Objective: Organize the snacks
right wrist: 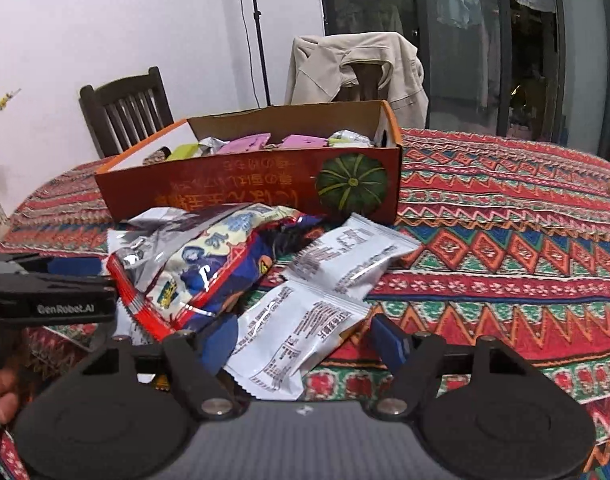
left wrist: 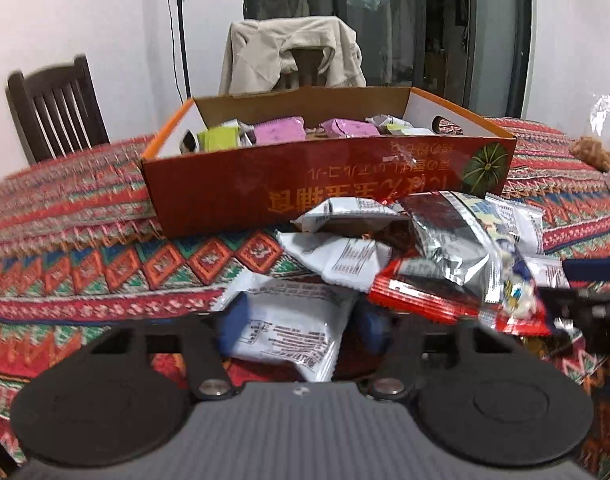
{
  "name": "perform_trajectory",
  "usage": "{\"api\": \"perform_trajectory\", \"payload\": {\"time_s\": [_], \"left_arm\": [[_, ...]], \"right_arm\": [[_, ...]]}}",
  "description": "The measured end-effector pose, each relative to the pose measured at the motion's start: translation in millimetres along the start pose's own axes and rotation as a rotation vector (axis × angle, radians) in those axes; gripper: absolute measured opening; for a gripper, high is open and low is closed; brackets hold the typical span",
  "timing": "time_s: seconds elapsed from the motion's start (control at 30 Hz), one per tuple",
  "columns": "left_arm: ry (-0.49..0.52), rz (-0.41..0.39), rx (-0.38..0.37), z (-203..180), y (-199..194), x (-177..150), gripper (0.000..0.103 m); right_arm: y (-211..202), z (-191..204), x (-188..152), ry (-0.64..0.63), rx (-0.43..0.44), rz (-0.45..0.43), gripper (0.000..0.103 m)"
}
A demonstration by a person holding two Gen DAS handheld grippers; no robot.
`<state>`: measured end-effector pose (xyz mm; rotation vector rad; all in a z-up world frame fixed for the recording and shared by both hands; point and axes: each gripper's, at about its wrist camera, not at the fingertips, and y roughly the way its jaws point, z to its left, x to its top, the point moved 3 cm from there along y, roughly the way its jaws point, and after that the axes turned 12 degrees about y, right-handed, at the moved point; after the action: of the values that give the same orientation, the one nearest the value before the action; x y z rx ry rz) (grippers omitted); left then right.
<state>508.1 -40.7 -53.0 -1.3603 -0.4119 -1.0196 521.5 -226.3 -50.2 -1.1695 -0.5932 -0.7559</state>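
1. The left tool [left wrist: 301, 326] has its blue-padded fingers set around a flat white packet [left wrist: 289, 332] with black print; the pads sit at the packet's two sides, though whether they press it I cannot tell.
2. The right tool [right wrist: 305, 340] stands open, its fingers well apart, with another crinkled white packet [right wrist: 293, 336] lying between them; only the left pad looks to touch it.
3. The snacks lie in a loose heap on the bench [right wrist: 505, 240], just in front of the box: glossy foil, a shiny silver packet [left wrist: 449, 248], a red-edged packet [left wrist: 425, 296] with a serrated seam, and a cartoon-printed bag [right wrist: 209, 268] in blue and yellow.
4. The box [left wrist: 329, 184] is a shallow open tray of cardboard, orange-red outside with a green pumpkin picture at one corner and upside-down lettering, plain brown and white inside.
5. Inside it lie small pink packets [left wrist: 279, 132] and a yellow-green one [left wrist: 221, 138].
6. The bench wears a woven cloth of red, blue and green zigzags and diamonds.
7. Behind stand a dark slatted wooden chair [left wrist: 53, 108] and a second chair draped with a beige jacket [left wrist: 293, 54].
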Motion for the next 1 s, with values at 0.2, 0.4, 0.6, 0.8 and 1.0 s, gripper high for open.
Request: {"api": "perform_trajectory", "payload": {"time_s": [0.2,0.4,0.6,0.8,1.0], "left_arm": [[0.087,-0.037,0.018,-4.1,-23.4,-8.5,0.028],[0.088,-0.022,-0.008,6.3,-63.2,-37.5,0.028],[0.006,-0.018,-0.048,21.2,-100.6,-54.5,0.056],[-0.126,0.054,-0.007,32.7,-87.0,-57.7,0.083],[-0.185,0.074,-0.003,34.1,-58.6,-44.2,0.092]], "right_arm": [[0.8,-1.0,1.8,-0.018,0.004,-0.001,0.051],[-18.7,-28.1,-1.0,0.012,-0.002,0.005,0.018],[-42.7,-37.1,-1.0,0.014,-0.037,-0.031,0.033],[-25.6,-12.6,5.8,-0.046,-0.004,-0.041,0.060],[2.3,-1.4,2.7,-0.107,-0.046,-0.008,0.054]]}}
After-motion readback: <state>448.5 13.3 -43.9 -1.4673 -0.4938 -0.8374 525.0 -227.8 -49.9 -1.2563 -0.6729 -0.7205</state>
